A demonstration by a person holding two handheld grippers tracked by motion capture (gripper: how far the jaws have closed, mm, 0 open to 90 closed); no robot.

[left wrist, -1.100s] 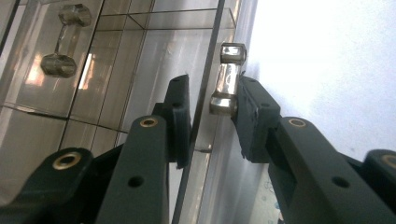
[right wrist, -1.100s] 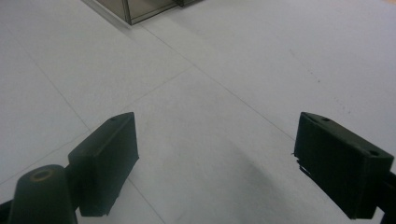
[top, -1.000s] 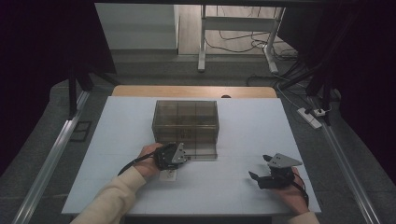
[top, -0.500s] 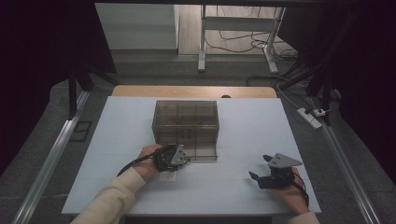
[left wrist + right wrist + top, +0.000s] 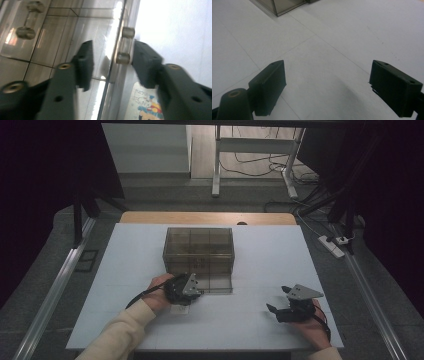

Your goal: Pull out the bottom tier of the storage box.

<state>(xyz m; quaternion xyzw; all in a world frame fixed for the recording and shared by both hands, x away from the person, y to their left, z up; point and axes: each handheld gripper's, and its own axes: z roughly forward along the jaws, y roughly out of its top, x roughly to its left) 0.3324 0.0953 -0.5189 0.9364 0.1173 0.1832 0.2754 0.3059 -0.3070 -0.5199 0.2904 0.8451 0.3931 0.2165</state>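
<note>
Left gripper view: the left gripper (image 5: 110, 62) has just been opening around the drawer handle (image 5: 124, 45) of the smoky organizer box (image 5: 199, 257), pads apart (drawer looks shut). Right gripper (image 5: 280, 307) rests wide, empty, well right of the box.

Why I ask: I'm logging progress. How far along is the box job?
Done: the box's front flap seems folded down onto the table. In hand: the left gripper, jaws just opened, straddles the flap's handle without clamping it. Left: withdrawing; the right gripper waits open.
</note>
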